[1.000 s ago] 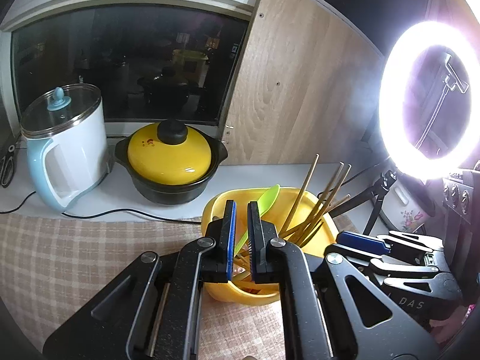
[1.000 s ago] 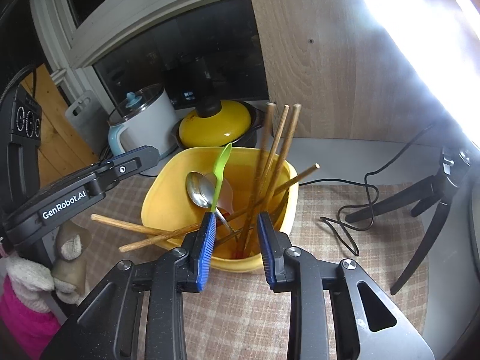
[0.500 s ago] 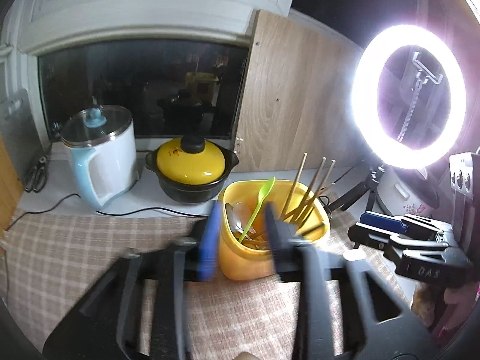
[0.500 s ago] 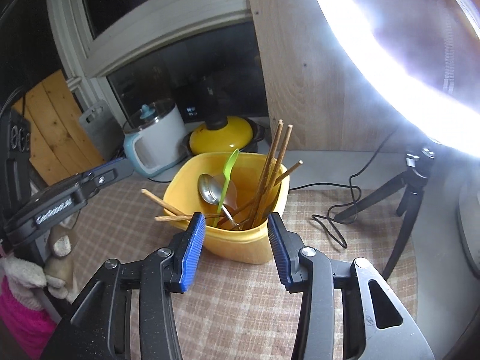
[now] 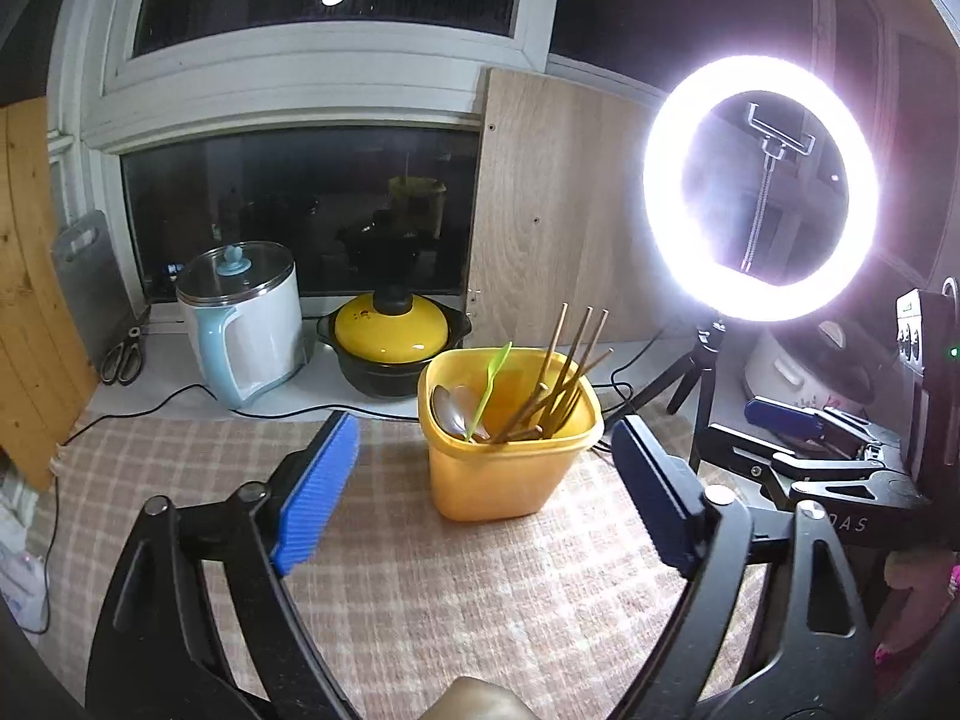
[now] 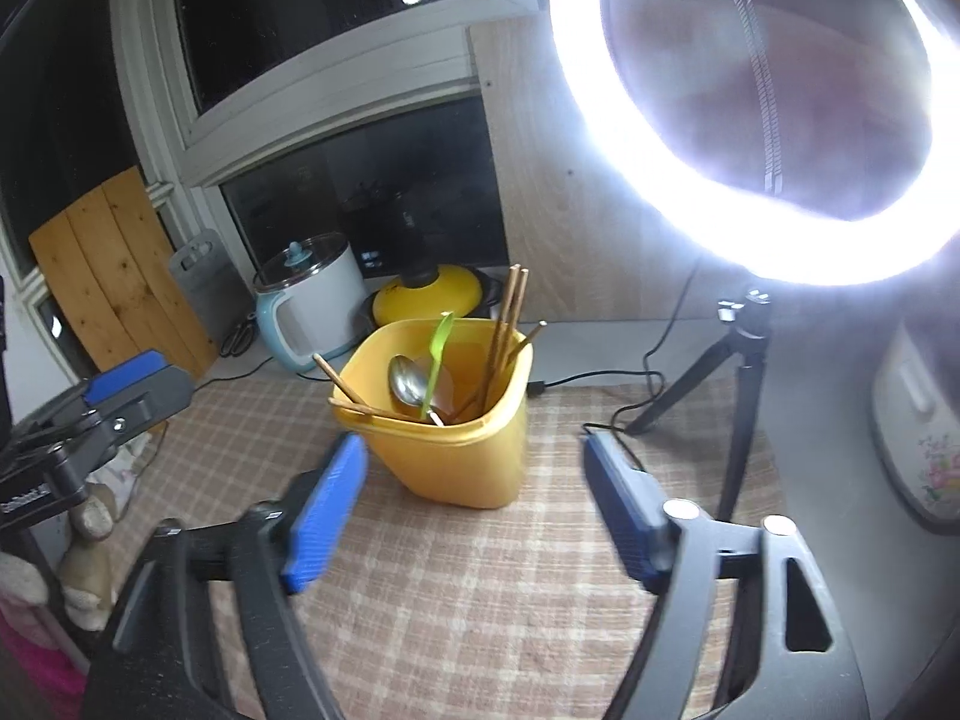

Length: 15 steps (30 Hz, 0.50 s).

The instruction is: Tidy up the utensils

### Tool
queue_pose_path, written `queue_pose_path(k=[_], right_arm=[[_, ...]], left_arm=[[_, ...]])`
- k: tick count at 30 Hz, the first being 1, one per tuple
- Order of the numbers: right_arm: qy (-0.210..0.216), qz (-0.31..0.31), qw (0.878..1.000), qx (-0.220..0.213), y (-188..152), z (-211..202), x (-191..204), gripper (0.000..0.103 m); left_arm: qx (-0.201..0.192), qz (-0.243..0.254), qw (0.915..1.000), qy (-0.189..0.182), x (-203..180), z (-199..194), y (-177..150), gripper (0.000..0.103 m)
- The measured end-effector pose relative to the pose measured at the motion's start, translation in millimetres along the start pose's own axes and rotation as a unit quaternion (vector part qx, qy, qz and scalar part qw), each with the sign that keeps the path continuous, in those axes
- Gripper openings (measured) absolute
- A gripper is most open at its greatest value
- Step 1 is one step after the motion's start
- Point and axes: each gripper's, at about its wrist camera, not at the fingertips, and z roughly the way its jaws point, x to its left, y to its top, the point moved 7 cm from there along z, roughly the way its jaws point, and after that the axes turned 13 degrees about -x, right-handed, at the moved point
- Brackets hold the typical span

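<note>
A yellow tub [image 5: 510,474] stands upright on the checked cloth and also shows in the right wrist view [image 6: 462,468]. It holds several wooden chopsticks [image 5: 570,372], a green plastic spoon [image 5: 489,384] and a metal spoon [image 6: 407,383]. My left gripper [image 5: 486,492] is wide open and empty, pulled back in front of the tub. My right gripper [image 6: 474,510] is wide open and empty, also in front of the tub. The right gripper shows at the right edge of the left wrist view [image 5: 810,438], and the left gripper at the left edge of the right wrist view [image 6: 102,402].
A white and blue kettle [image 5: 246,324] and a yellow-lidded black pot [image 5: 393,345] stand on the sill behind. A ring light [image 5: 762,186] on a tripod [image 6: 732,396] stands right, with a rice cooker [image 6: 918,426] beyond. Scissors [image 5: 123,354] lie far left. Cables run behind the tub.
Both grippers have drawn back and up from the tub and opened wide. The left one was almost shut over the tub rim a second ago. The tub's contents stay in place.
</note>
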Motion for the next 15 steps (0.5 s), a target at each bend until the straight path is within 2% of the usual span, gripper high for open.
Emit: queue_pose_path(k=[4,15], right_arm=[[-0.015,-0.015,1.000,-0.005,-1.7,-10.3,-2.0,0.080],[-0.030,-0.002,1.000,-0.009,-8.0,-23.4,-10.8,0.081]], left_arm=[[-0.006,0.015,0.9998,0.009,-10.6,-13.3,-3.6,0.098],[0.006,0.032,0.9992,0.024,-25.1,-27.1,-16.4,0.099]])
